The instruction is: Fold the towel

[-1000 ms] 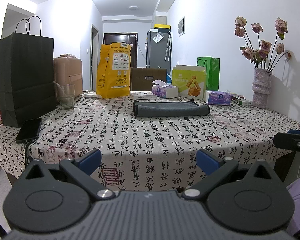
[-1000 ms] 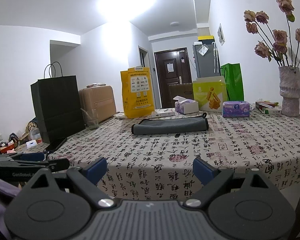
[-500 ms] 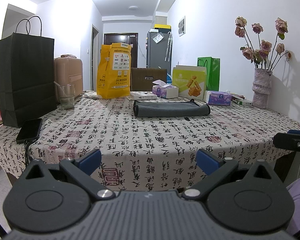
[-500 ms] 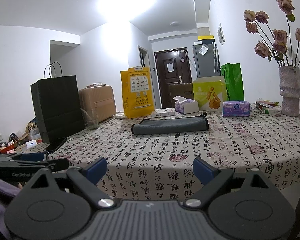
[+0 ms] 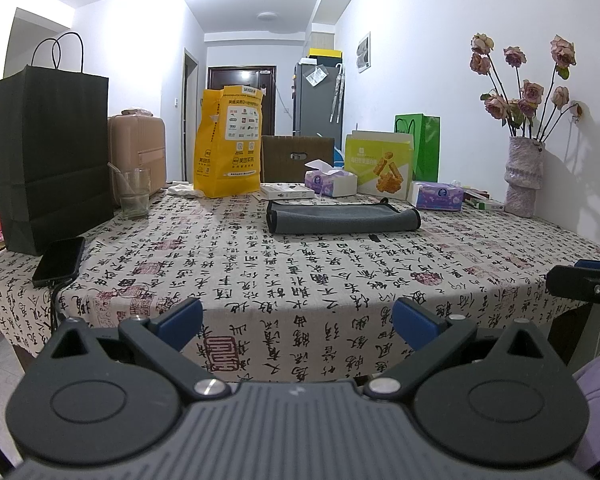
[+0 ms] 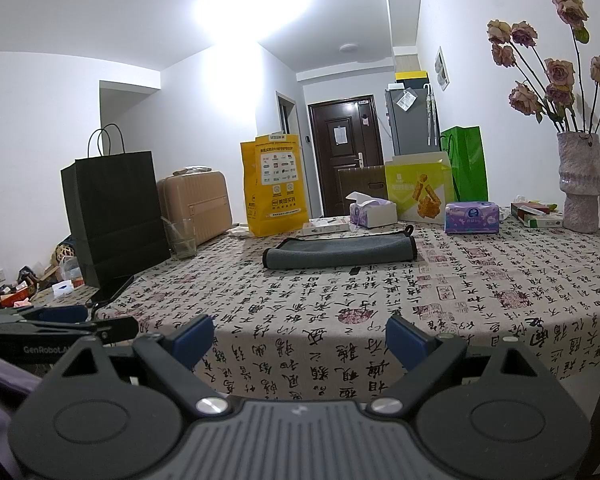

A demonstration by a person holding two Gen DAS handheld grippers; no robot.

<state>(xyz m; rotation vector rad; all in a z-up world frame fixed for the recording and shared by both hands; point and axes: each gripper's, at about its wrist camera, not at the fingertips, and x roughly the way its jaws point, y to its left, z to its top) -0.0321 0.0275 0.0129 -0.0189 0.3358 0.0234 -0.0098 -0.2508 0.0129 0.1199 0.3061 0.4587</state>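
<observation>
The grey towel lies folded into a long strip on the far middle of the calligraphy-print tablecloth, just in front of the tissue box. The left gripper and right gripper hang off the table's near edge, each with fingers spread wide apart and holding nothing.

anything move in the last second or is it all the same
Nothing visibly changed. The left gripper and the right gripper are both open, held off the near edge of the table, gripping nothing. The grey towel lies folded in the same spot far across the table, untouched, and the things around it have not shifted.
</observation>
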